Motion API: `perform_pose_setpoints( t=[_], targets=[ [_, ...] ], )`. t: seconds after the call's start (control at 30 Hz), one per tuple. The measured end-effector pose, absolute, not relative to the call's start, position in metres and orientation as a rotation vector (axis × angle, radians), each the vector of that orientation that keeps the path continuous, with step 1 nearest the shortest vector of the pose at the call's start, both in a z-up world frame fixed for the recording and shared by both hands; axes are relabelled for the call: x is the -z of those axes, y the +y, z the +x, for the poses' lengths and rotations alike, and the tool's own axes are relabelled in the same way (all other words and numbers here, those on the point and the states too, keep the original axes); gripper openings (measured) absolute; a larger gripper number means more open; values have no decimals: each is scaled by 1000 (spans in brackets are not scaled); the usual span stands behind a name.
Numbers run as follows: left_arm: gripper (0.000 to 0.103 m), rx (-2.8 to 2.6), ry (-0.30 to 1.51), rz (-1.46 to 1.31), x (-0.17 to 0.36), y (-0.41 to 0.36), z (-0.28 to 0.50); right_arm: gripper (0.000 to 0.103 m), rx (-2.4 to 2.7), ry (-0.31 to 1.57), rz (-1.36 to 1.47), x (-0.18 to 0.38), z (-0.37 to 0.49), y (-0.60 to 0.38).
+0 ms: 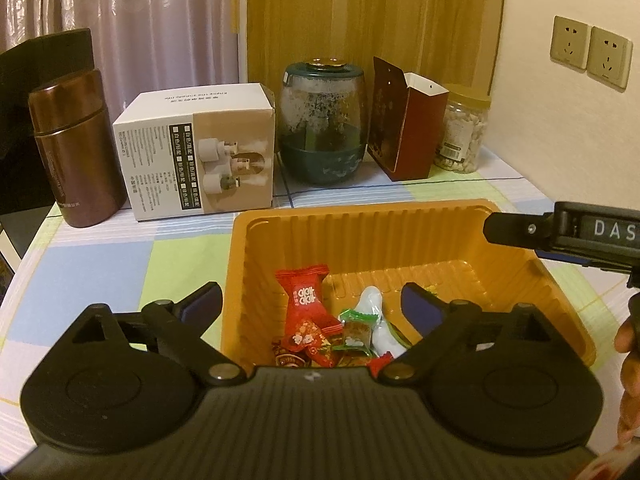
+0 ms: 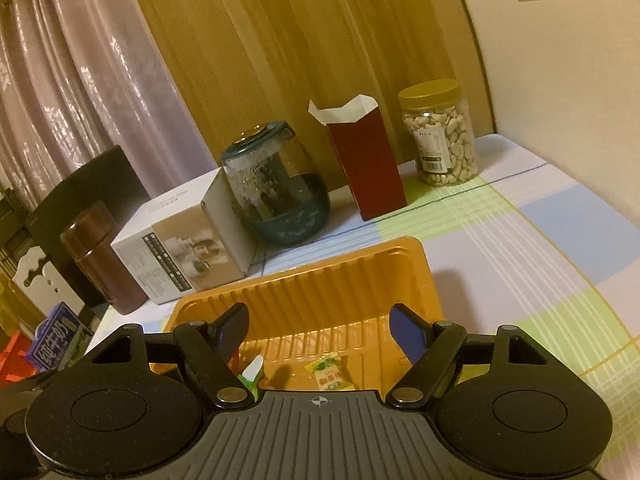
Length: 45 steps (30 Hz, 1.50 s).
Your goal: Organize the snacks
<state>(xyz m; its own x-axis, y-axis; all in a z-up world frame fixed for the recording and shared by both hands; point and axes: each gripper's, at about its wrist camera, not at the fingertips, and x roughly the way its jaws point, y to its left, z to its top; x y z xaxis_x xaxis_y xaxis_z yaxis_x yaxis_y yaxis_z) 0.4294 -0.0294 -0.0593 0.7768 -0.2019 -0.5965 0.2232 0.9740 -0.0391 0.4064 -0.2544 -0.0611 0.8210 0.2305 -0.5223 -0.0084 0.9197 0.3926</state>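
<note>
Left claw apart over orange tray; right claw apart, empty, "DAS" on its side.

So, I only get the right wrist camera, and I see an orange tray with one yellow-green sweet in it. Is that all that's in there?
Observer: No. The left wrist view shows a big red-wrapped candy inside the orange tray, toward its left wall.
Operator: Is it alone on that side?
Observer: No, smaller red wrappers are piled just in front of it, at the tray's near end.
Operator: And where is the other tool?
Observer: The left gripper hangs over that near end, jaws wide open, gripping nothing.
</note>
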Motion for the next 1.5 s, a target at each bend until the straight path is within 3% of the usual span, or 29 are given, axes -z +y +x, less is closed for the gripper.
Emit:
perform_pose_setpoints(
  t=[0.2,0.87,1.5],
  targets=[
    [103,215,633,42,57,-27,426,77,-126,602,371,60,405,-254],
    [103,226,638,47,36,-26,381,81,-94,588,217,40,352,-246],
    [103,153,655,-51,15,-5,252,81,-120,609,197,17,248,-240]
  ],
)
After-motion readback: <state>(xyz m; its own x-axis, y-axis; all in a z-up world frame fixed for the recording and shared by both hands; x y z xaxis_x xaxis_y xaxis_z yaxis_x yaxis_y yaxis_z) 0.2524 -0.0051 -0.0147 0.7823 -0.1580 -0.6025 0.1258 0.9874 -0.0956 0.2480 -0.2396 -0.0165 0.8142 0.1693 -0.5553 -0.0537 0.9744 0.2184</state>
